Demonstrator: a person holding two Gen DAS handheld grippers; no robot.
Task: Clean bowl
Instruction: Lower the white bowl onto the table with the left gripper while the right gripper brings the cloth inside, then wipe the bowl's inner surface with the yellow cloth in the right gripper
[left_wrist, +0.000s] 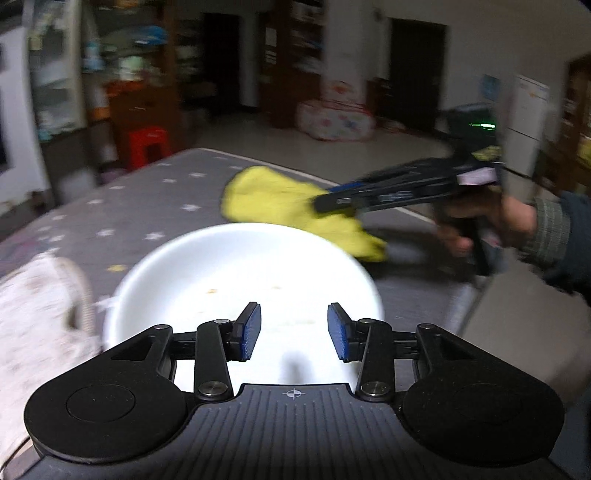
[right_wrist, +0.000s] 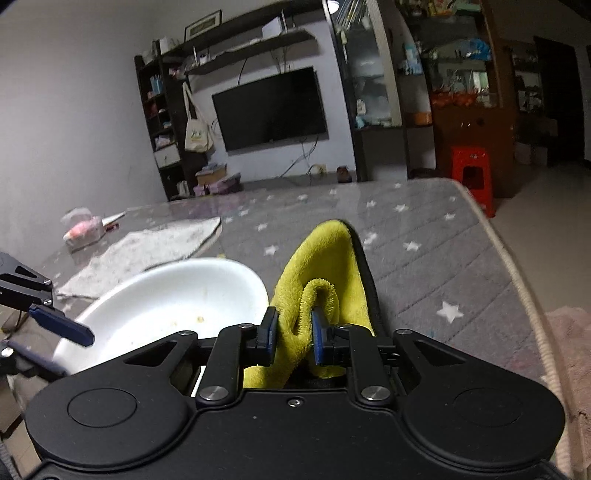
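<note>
A white bowl (left_wrist: 240, 280) with small yellowish food specks sits on the grey star-patterned table cover (left_wrist: 140, 206). My left gripper (left_wrist: 294, 332) is open and empty, its blue pads over the bowl's near side. My right gripper (right_wrist: 293, 338) is shut on a yellow-green cloth (right_wrist: 325, 266), just right of the bowl (right_wrist: 173, 295). In the left wrist view the right gripper (left_wrist: 325, 201) holds the cloth (left_wrist: 280, 206) beyond the bowl's far right rim. The left gripper's fingertip (right_wrist: 70, 330) shows at the bowl's left edge in the right wrist view.
A whitish towel (right_wrist: 147, 247) lies on the table left of the bowl, also in the left wrist view (left_wrist: 40, 314). A plastic bag (right_wrist: 83, 229) lies at the far left. The table's right edge (right_wrist: 517, 280) drops to the floor; a red stool (right_wrist: 472, 173) stands beyond.
</note>
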